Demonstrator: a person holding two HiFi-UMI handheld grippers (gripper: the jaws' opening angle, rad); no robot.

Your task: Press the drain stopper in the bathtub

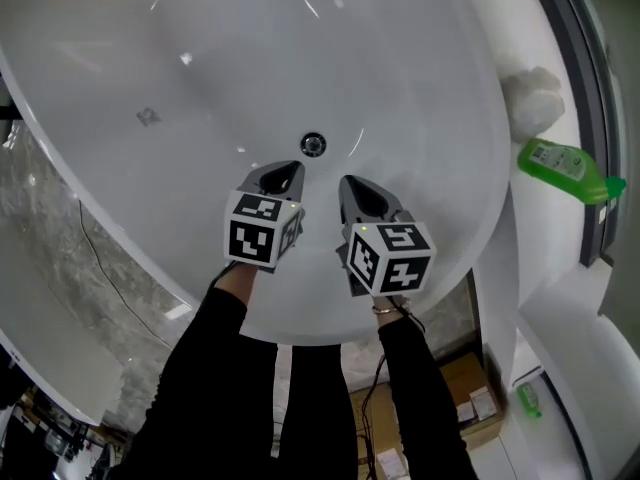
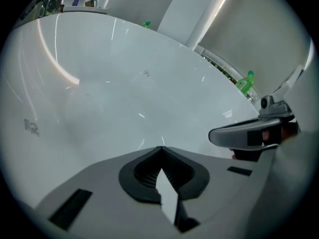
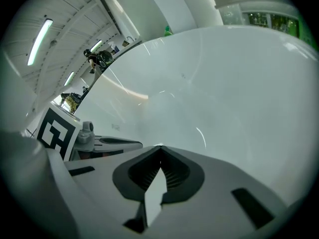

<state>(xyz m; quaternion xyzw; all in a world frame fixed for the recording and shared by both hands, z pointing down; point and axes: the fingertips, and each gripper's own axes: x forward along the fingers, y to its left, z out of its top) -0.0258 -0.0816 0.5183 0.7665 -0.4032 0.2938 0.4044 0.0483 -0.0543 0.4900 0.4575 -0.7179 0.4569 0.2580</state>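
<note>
One stopper is seen at the low point of the tub, small, round and uncovered. Just short of it, the left gripper and the right gripper are held side by side above the basin, apparently clear of the stopper, though the height is hard to judge from above. Each gripper's jaws are pressed together at the tips, with nothing caught between them. A green bottle is laid on the ledge at the right.
</note>
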